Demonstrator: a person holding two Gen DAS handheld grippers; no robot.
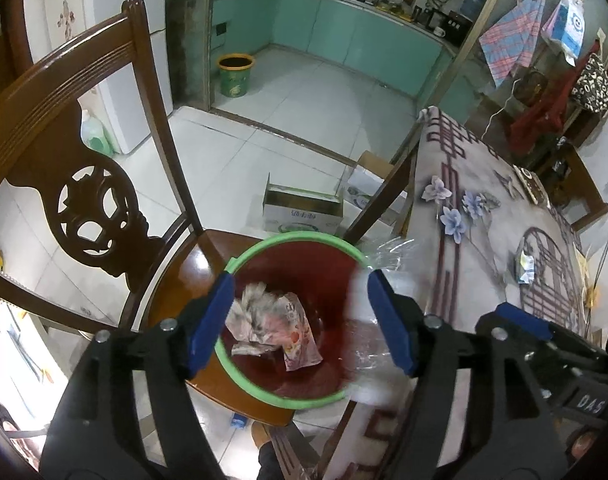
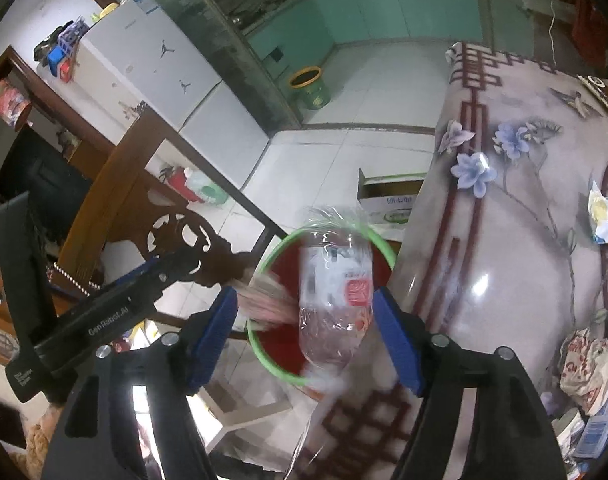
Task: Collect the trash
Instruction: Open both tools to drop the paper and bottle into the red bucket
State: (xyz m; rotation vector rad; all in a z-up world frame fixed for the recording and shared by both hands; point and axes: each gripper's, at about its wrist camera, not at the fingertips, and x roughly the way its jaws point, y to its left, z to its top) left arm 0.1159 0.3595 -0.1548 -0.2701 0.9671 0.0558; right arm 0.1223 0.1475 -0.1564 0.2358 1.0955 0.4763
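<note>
- The left claw (image 1: 299, 320) hangs over a red bin with a green rim (image 1: 239, 372) that stands on a wooden chair (image 1: 83, 128); its blue pads are spread and touch nothing.
- Inside the bin lies a crumpled pink wrapper (image 1: 275, 330); only the letters "ky" can be read on it, the rest is creased.
- The right claw (image 2: 308, 320) is also released: a clear plastic bottle (image 2: 336, 292) sits between its blue pads, blurred, partly above the bin's mouth. It lies close to the right pad, but I cannot tell whether it touches. Its label has a red patch whose writing is too smeared to read.
- In the right wrist view the left claw's black body reads "GenRobot.AI"; in the left wrist view the other claw's body shows "DAS".
- The bin stands just beside the worktop (image 2: 516, 264), which is covered with a flowered cloth; on it lie a yellow-and-white packet (image 2: 604, 216) and a crumpled red-and-white wrapper (image 2: 584, 364), both unreadable.
- A cardboard box (image 1: 301, 210) with blue characters stands on the tiled floor.
- The white fridge (image 2: 159, 68) bears two jumping-figure stickers.
</note>
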